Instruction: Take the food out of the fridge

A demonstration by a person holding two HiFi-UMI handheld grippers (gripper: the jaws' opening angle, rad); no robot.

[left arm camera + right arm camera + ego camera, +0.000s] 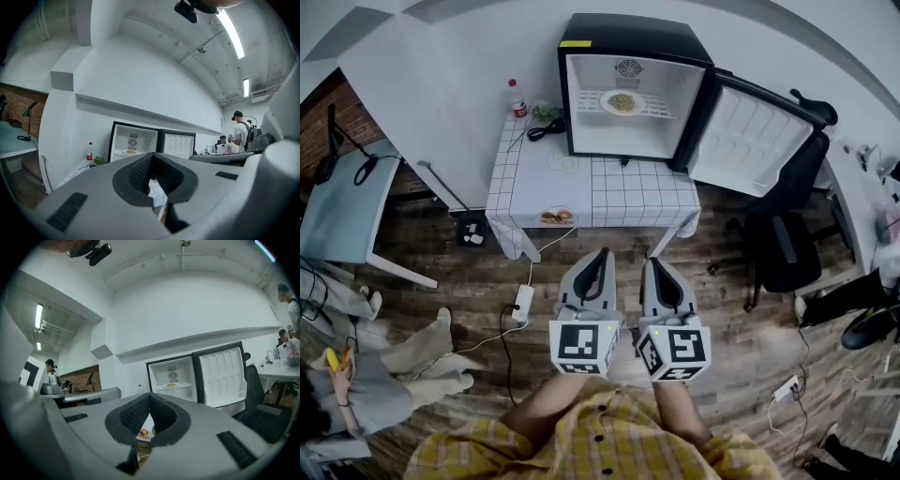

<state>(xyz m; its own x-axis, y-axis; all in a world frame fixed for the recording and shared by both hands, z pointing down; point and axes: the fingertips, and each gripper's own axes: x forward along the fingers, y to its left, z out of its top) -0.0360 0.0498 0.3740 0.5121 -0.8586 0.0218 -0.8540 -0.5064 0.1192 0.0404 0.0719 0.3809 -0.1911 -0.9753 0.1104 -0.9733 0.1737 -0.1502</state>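
A small black fridge (628,84) stands open on a white grid-pattern table (609,192), its door (759,136) swung right. On its wire shelf sits a plate of greenish food (622,101), also seen as the plate (130,152) in the left gripper view and the plate (171,385) in the right gripper view. A second plate with browned food (557,217) lies near the table's front edge. My left gripper (604,251) and right gripper (654,262) are held side by side over the floor, short of the table. Both are shut and empty, pointing level at the fridge.
A red-capped bottle (517,97) and a black cable (546,128) lie left of the fridge. A black office chair (783,248) stands right of the table. A power strip (523,300) lies on the wooden floor, a person (356,384) sits lower left, and people (241,133) stand far right.
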